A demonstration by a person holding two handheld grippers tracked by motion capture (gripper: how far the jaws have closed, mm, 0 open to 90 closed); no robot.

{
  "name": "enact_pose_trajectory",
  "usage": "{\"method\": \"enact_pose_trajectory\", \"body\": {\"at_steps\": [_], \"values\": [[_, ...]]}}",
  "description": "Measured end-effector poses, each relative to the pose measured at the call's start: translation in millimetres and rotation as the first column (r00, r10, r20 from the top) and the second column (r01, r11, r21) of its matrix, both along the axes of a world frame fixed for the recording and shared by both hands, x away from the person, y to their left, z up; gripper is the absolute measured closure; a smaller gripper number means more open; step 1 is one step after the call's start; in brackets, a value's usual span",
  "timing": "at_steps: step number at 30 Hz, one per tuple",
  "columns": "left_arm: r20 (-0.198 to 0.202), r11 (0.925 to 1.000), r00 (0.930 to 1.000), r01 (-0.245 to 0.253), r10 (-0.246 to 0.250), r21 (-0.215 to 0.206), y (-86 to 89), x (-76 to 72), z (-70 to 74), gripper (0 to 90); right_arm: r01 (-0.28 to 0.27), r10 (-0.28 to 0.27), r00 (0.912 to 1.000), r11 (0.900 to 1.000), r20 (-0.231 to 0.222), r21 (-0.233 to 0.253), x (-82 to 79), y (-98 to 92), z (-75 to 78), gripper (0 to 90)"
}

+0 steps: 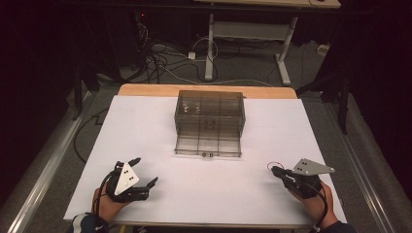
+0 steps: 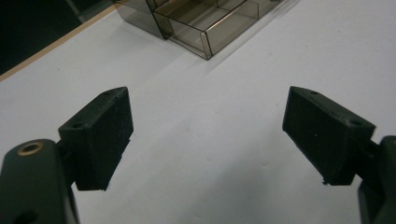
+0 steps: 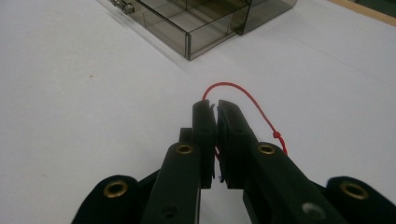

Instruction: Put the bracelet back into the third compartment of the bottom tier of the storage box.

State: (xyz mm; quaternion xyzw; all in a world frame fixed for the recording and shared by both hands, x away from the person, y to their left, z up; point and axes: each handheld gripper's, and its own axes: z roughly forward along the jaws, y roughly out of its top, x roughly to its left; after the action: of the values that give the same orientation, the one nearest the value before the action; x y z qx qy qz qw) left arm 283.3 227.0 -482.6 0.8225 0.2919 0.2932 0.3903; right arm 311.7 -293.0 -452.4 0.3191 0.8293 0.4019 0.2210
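The right hand-held gripper (image 1: pixel 273 168) is clenched on a thin red string loop (image 3: pixel 243 95), whose arc rises past the jaw tips and runs back down the side of one jaw to a small knot. Something small and pale may be pinched between the jaws where the string enters, perhaps a tag, but it is too hidden to tell. This gripper sits low over the white tabletop (image 1: pixel 145 126), at the near right, well apart from the smoky transparent drawer box (image 1: pixel 210 121) that stands in the middle toward the far edge.

The box's bottom drawer (image 1: pixel 208 146) is already pulled out toward the person, its small metal knob (image 3: pixel 122 6) facing front and its divided compartments lying open; as far as the gripper views show, they hold nothing.

The left hand-held gripper (image 1: pixel 145 171) is released, its jaws spread wide with only bare tabletop between them, and it rests at the near left, also well apart from the box.

Judging from this, the work is in its middle stretch: the drawer is open and the red string item is picked up, but it has not yet been carried to the drawer. What seems left is to bring the string across to the open drawer, let it go into a compartment, and probably push the drawer shut, for which the free left gripper is available.
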Motion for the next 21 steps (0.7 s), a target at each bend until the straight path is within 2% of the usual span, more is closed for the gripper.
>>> {"method": "enact_pose_trajectory", "body": {"at_steps": [15, 18, 21], "values": [[0.006, 1.0000, 1.0000, 0.003, -0.003, -0.003, 0.2, -0.7, 1.2, 15.6, -0.005, 0.004, 0.9994, 1.000, 0.035, 0.026, -4.7, 0.4, 10.5, 86.8], [0.006, 0.9999, 1.0000, -0.002, 0.002, -0.014, 1.0, -0.8, 1.7, 15.6, -0.001, -0.001, 0.9992, 0.999, 0.039, 0.034, -5.1, 0.1, 12.0, 86.8], [0.006, 1.0000, 1.0000, 0.002, -0.002, -0.005, 0.4, -0.7, 1.3, 15.6, -0.001, -0.002, 0.9977, 0.999, 0.067, 0.044, -7.2, -0.7, 15.2, 86.8]]}}
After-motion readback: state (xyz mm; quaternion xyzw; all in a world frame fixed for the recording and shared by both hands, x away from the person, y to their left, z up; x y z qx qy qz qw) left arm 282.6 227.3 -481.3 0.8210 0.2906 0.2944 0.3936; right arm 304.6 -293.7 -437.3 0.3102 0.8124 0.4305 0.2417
